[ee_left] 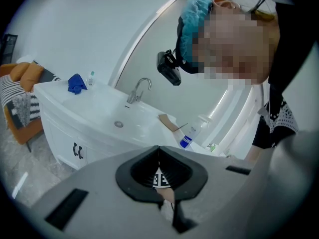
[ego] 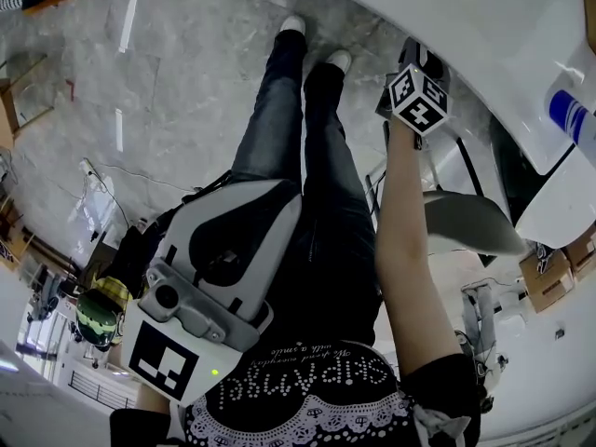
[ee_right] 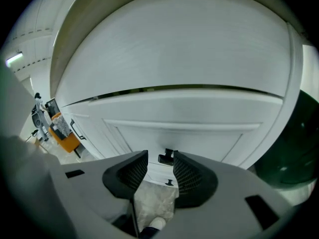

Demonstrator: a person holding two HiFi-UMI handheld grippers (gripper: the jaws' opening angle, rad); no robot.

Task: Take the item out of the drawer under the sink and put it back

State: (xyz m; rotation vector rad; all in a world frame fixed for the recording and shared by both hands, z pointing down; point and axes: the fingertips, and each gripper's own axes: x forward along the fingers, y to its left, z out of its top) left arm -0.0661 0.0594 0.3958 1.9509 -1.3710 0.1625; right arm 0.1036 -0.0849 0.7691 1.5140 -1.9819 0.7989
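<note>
Grey moulded plastic, smooth and matte, fills the bottom of both gripper views. The left gripper [ee_left: 158, 156] has its two black ribbed pads pressed together along a thin seam, with nothing between them. The right gripper [ee_right: 160, 169] has its two ribbed pads standing apart and grips nothing. A small black drawer handle [ee_right: 167, 157] shows in the gap just past its tips; whether they touch it I cannot tell.

That handle sits on the white panelled drawer front [ee_right: 184, 133] under the rounded basin. The front looks shut, so the item inside is hidden. A second small black knob [ee_right: 169, 182] sits lower on the cabinet.

In the head view, the bare right forearm [ego: 405, 250] stretches straight out toward the cabinet, ending at a black-and-white marker cube [ego: 419, 99]. The left gripper is held low by the hip and carries a second marker cube [ego: 163, 361]. Two legs in dark jeans [ego: 307, 175] end in two white shoes [ego: 292, 24] on a grey veined marble floor [ego: 168, 91].

The glossy white sink bench [ee_left: 89, 108] carries these things:
- One curved chrome tap [ee_left: 141, 87] at its back edge.
- One crumpled blue cloth [ee_left: 76, 83] at its left end, with one small clear bottle [ee_left: 91, 77] just beside it.
- One brown cardboard piece [ee_left: 168, 122] toward its right end.
- One blue-labelled plastic bottle [ee_left: 192, 133], also toward the right end.
</note>
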